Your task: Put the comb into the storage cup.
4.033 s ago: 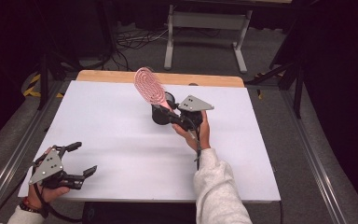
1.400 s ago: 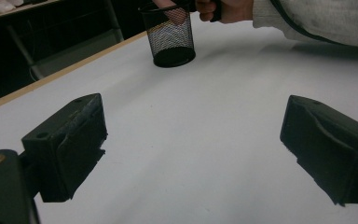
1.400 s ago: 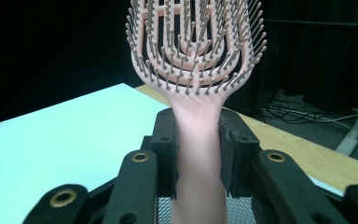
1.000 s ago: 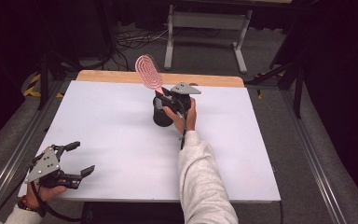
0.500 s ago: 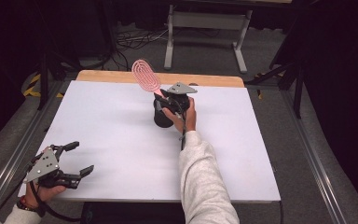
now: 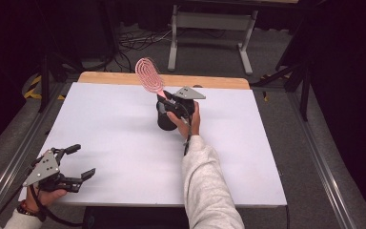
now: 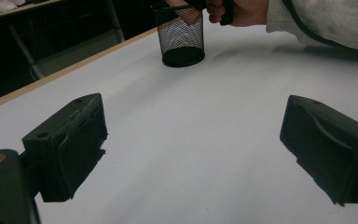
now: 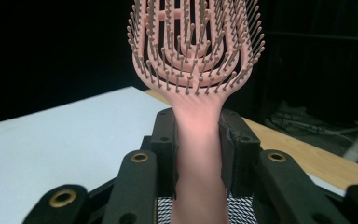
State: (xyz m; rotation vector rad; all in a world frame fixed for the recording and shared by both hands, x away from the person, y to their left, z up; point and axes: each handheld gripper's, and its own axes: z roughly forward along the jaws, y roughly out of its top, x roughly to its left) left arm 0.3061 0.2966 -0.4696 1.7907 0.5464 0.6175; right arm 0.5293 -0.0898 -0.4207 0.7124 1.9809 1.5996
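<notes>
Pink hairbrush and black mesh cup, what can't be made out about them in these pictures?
- Pink plastic hairbrush: handle end hidden in the right gripper view by the right hand-held gripper; head tip cut off by the top edge.
- Black wire-mesh cup: rim cut off by the left gripper view's top edge; in the high view, the hand covers it.

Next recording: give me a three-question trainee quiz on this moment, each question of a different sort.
1. True or false: the right tool is shut on the pink hairbrush.
2. What stands directly under the brush handle? A) white bowl B) black mesh cup C) cardboard box
3. Fill in: the left tool, at the table's near left corner, has its jaws ____.

Key: 1 true; 2 B; 3 open.
</notes>
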